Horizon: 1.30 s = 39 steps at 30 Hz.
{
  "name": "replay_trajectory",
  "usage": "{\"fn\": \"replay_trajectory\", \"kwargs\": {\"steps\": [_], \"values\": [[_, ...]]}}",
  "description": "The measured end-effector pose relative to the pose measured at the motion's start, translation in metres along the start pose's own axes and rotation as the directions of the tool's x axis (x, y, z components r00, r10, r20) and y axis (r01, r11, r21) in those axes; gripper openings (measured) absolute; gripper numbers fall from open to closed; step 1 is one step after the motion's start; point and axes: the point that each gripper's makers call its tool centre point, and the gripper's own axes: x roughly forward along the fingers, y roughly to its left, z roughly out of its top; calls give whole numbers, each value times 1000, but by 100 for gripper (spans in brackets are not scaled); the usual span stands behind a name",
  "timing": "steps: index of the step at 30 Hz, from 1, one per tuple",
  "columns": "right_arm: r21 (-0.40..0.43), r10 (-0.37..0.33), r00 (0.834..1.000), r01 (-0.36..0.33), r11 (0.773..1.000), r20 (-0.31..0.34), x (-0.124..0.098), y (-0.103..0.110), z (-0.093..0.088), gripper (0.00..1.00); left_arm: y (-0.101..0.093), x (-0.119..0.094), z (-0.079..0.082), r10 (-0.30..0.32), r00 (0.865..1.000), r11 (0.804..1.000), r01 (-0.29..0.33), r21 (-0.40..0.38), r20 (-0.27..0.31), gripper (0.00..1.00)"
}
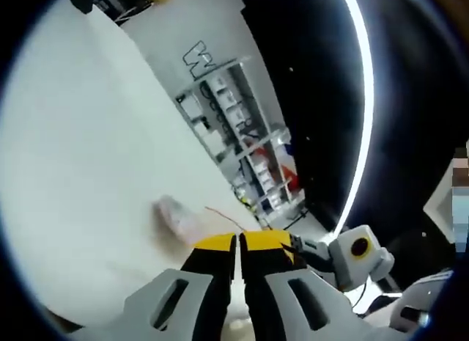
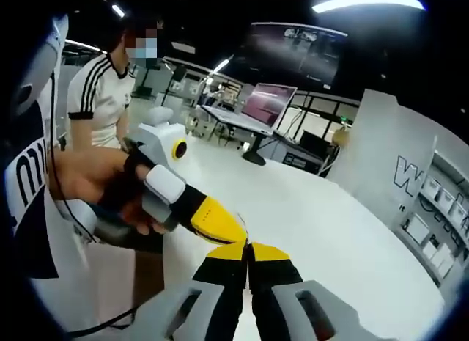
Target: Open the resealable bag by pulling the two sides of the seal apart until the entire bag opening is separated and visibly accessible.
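Pinching one clear resealable bag [image 1: 192, 222] over the white bench [image 1: 88, 158]: left gripper [image 1: 238, 242], jaws pressed together. Meeting it tip to tip in right gripper view: right gripper [image 2: 248, 247], pinched on a thin edge, a hand [image 2: 88, 181] gripping the other.

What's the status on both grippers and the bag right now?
Left gripper shut, right gripper shut, tips meeting. Resealable bag hangs at left tips; grip on seal unclear. White table beneath, nothing blocking.
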Motion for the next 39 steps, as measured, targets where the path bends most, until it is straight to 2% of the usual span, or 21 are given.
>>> {"fn": "replay_trajectory", "kwargs": {"steps": [10,15,18,27,29,30,32,34,35,36,37,39], "values": [[4,6,1000,-6,1000,-7,0,0,-1,0,3,-5,-1,22,1000,997,-20,76,-20,0],[-22,-10,1000,10,1000,-21,1,-1,-1,0,14,-4,-3,48,998,992,-44,114,-33,0],[-33,-20,1000,19,999,-21,1,-1,-1,0,10,1,-2,52,998,993,-48,112,-38,0],[-54,-37,999,36,998,-18,3,-4,-1,0,12,0,-5,63,996,992,-56,109,-60,0],[-70,-66,998,65,995,-10,0,-10,2,0,15,0,-9,74,995,992,-66,112,-66,0],[-64,-62,998,61,996,-10,-1,-13,3,0,17,-1,-10,72,995,994,-66,92,-67,0],[-2,-41,999,41,999,17,-3,-14,6,0,17,-1,-12,73,995,994,-67,87,-69,0],[-24,-57,998,57,998,1,-5,-19,3,0,16,-2,-13,73,995,994,-67,91,-71,0],[-30,-58,998,58,998,-1,-5,-18,3,0,7,0,-15,27,996,998,-22,56,-86,0],[-30,-55,998,55,998,1,-6,-16,3,0,-6,2,-12,-52,997,999,51,-7,-65,1],[-26,-47,999,47,999,4,-5,-14,4,0,-7,1,-11,-60,997,998,59,-14,-57,1],[-24,-42,999,42,999,5,-5,-11,3,0,-6,3,-11,-40,998,999,41,21,-45,2]]}}
